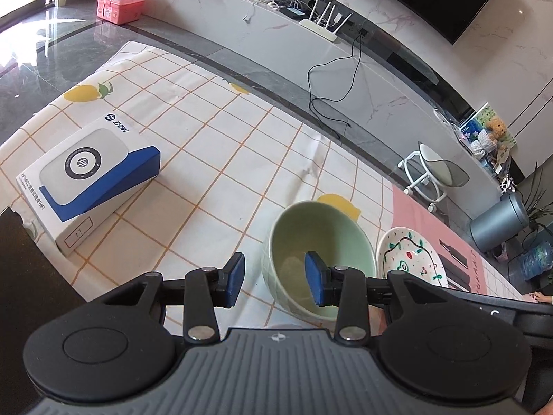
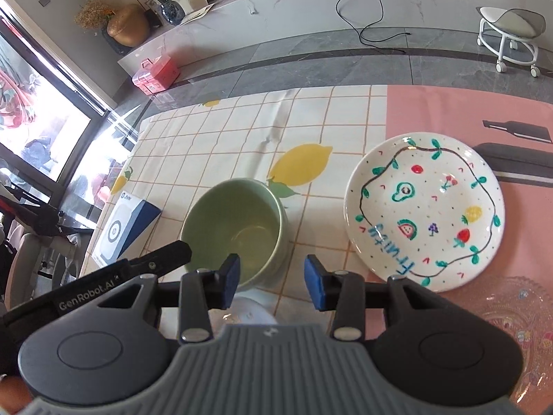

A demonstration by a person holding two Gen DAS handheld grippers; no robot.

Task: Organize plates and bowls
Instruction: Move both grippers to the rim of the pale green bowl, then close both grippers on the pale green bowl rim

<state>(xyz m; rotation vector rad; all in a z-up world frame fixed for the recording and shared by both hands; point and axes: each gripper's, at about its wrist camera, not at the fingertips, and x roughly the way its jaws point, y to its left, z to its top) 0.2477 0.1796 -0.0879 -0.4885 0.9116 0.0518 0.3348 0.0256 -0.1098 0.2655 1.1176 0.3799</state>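
Left gripper (image 1: 274,278): jaws spread wide, straddling the near-left wall of the green bowl (image 1: 319,259), one blue pad (image 1: 315,278) inside the bowl, the other pad (image 1: 236,276) outside it over the cloth. Not clamped; whether either pad touched the wall could not be told.

Right gripper (image 2: 271,278): jaws likewise wide apart, holding nothing, hovering at the near edge of the table. Left blue pad (image 2: 231,280) over the near rim of the green bowl (image 2: 238,231), right pad (image 2: 314,287) over the checked tablecloth (image 2: 221,145). Beneath the gap, a pale rounded object (image 2: 254,313), too hidden to name.

Green bowl: upright, empty, standing on the lemon-print checked tablecloth (image 1: 207,159), beside a printed lemon (image 2: 300,164). Just to its right, apart from it, a white plate with painted fruit (image 2: 425,211), lying flat across the seam between the checked cloth and a pink mat (image 2: 449,110); same plate seen from the left wrist (image 1: 411,259), near the bowl. At the right near corner, a clear patterned glass dish (image 2: 518,325), partly cut off by the frame, close to the painted plate.

Left of the bowl, well apart, a white and blue HP box (image 1: 90,176) on the cloth. Beyond the table: grey tiled floor, a pink case (image 1: 121,3), a white router (image 1: 325,20) on the marble ledge, a rolling stool (image 2: 509,34).

Black arm of the left gripper (image 2: 138,269) visible in the right wrist view, reaching toward the bowl.
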